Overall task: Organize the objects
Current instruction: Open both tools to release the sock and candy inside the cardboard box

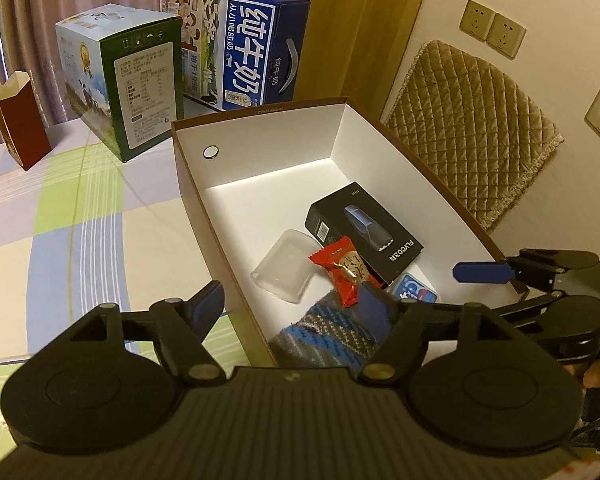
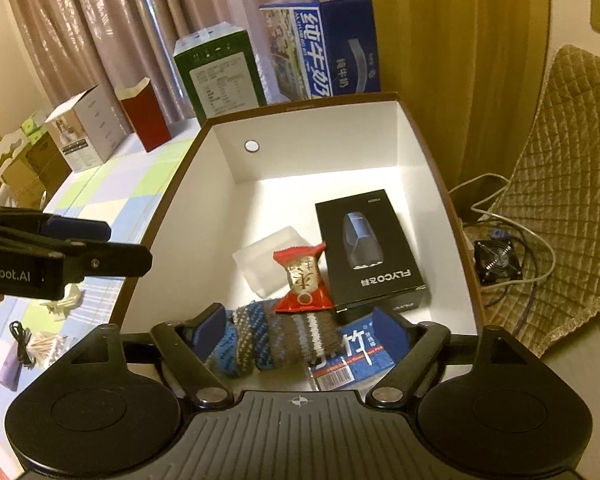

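Note:
An open brown cardboard box (image 1: pixel 260 152) (image 2: pixel 228 168) with a white inside stands on the checked table. In it lie a black FLYCO box (image 1: pixel 364 232) (image 2: pixel 368 248), a red snack packet (image 1: pixel 346 272) (image 2: pixel 302 280), a clear plastic tub (image 1: pixel 286 266) (image 2: pixel 266 260), a striped knitted cloth (image 1: pixel 328 332) (image 2: pixel 268 340) and a blue packet (image 1: pixel 416 290) (image 2: pixel 348 356). My left gripper (image 1: pixel 296 306) is open, its fingers straddling the box's left wall. My right gripper (image 2: pixel 300 330) is open above the knitted cloth, holding nothing.
A green carton (image 1: pixel 128 84) (image 2: pixel 220 76), a blue milk carton (image 1: pixel 236 44) (image 2: pixel 324 48) and a dark red bag (image 1: pixel 20 120) (image 2: pixel 144 116) stand behind the box. More small boxes (image 2: pixel 84 128), cotton swabs (image 2: pixel 44 344) and a cable lie at the table's left. A quilted chair (image 2: pixel 564 184) is at right.

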### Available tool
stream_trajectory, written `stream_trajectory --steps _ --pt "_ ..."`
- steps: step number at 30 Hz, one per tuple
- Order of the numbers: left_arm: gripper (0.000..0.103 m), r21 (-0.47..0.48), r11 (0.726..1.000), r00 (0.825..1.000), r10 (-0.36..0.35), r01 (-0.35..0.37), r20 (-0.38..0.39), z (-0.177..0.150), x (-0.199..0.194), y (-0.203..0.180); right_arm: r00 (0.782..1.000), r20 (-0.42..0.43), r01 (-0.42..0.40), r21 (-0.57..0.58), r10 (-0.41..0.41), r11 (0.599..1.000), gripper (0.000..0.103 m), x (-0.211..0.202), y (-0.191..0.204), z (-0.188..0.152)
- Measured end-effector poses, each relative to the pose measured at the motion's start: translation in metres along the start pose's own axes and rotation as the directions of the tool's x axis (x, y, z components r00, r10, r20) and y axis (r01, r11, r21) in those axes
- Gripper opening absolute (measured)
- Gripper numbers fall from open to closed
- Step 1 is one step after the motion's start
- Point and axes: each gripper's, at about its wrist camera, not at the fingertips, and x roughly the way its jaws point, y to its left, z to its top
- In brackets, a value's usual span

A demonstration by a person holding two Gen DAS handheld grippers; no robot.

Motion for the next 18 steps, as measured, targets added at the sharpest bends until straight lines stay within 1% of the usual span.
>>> stream_trajectory --steps 1,3,9,11,15,18 --pt "0.071 0.000 1.000 1.000 0.000 0.000 -0.001 -0.001 -0.001 0.000 1.000 0.004 0.004 0.005 -0.004 1.000 0.084 -0.002 0.000 0.000" --pt "0.073 0.002 1.000 1.000 0.000 0.000 0.000 -0.002 -0.003 -0.001 1.000 0.012 0.012 0.016 -0.012 1.000 0.090 -0.006 0.001 -0.001" --pt "0.077 0.001 1.000 1.000 0.013 -0.013 -0.011 -0.007 -0.012 -0.003 0.999 0.035 0.032 0.052 -0.034 0.998 0.100 -0.018 0.002 -0.005" --pt "0.078 0.005 1.000 1.000 0.021 -0.021 -0.014 -0.009 -0.016 -0.004 0.998 0.044 0.036 0.070 -0.039 0.997 0.101 -0.022 0.002 -0.007" --pt "0.085 0.005 1.000 1.000 0.025 -0.025 -0.013 -0.014 -0.026 -0.004 0.997 0.055 0.047 0.097 -0.053 0.994 0.101 -0.029 0.006 -0.011" --pt "0.085 0.002 1.000 0.999 0.030 -0.030 -0.011 -0.018 -0.033 -0.001 0.996 0.061 0.054 0.109 -0.061 0.993 0.101 -0.035 0.012 -0.015"
